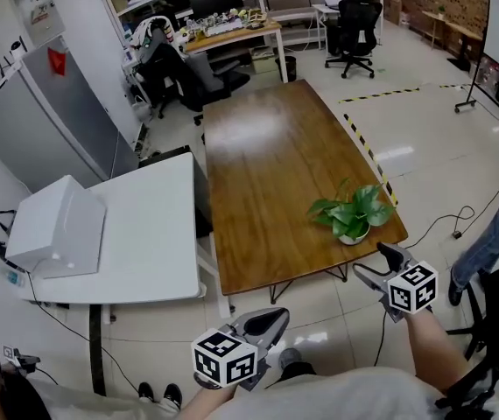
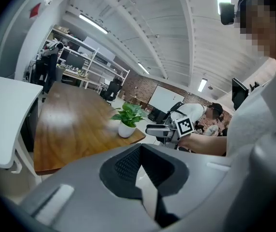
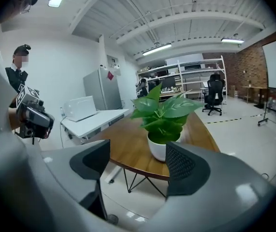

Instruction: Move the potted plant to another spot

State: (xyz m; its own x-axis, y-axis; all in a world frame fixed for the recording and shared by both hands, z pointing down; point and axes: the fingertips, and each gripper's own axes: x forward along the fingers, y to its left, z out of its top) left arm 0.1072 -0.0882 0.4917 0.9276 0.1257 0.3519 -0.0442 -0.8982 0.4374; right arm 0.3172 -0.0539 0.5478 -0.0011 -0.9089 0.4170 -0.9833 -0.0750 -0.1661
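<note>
Standing at the near right corner of the wooden table (image 1: 267, 173), close to its right edge, the potted plant (image 1: 352, 213) is not yet touched, and this place seems to explain why the right gripper (image 1: 376, 262) is the one turned to it. Its jaws stand wide apart with nothing between them, wide enough, I judge, to go around the white pot, and they are lined up on the pot from just off the table's near edge (the leaves rise above the jaws in the right gripper view). The forearm reaches forward and the gripper tilts a little down. The left gripper (image 1: 276, 318) hangs low before the person's body, off the table, pads together and empty, probably only waiting
</note>
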